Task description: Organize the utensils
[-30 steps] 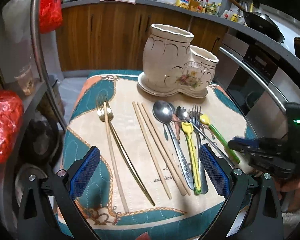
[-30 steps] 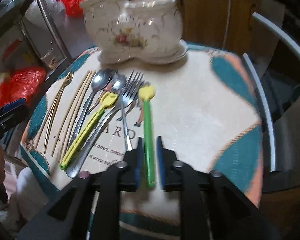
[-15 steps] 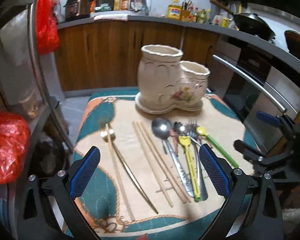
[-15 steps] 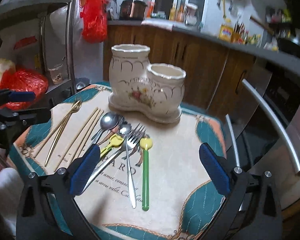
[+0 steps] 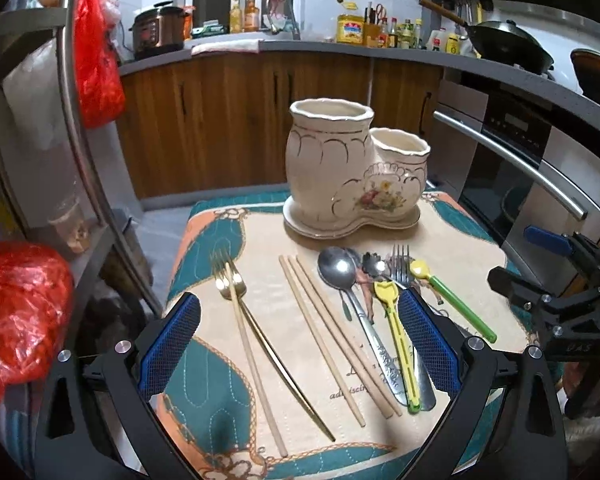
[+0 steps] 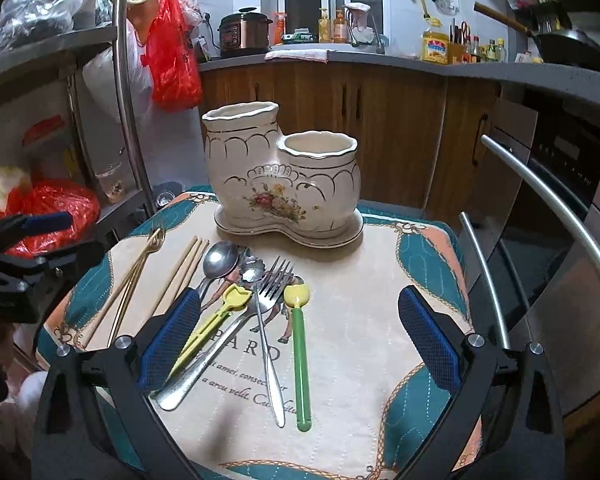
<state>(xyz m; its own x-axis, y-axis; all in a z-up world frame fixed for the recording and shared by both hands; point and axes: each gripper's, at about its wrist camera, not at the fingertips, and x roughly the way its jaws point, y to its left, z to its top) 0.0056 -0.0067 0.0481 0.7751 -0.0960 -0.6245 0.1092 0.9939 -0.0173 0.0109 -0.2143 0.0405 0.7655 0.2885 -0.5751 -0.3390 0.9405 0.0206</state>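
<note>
A cream ceramic two-pot holder [image 5: 352,176] [image 6: 280,176] stands at the back of the patterned mat [image 6: 360,320], both pots empty. Before it lie a gold fork [image 5: 228,276], wooden chopsticks [image 5: 324,332], a steel spoon [image 5: 338,268], a yellow plastic utensil [image 5: 396,332], a steel fork [image 6: 266,320] and a green-handled spoon [image 6: 300,356] with a yellow head. My right gripper [image 6: 298,344] hovers open above the green spoon and fork, touching nothing. My left gripper [image 5: 298,344] hangs open over the chopsticks and gold fork, holding nothing.
A metal rack [image 5: 84,160] with red plastic bags [image 5: 20,304] stands left of the mat. An oven with a long steel handle [image 6: 548,208] is close on the right. Wooden cabinets [image 5: 220,120] and a cluttered counter run behind.
My right gripper was shut around the green spoon's handle; it has opened wide, risen and tilted up, leaving the spoon on the mat. The left view has tilted up a little.
</note>
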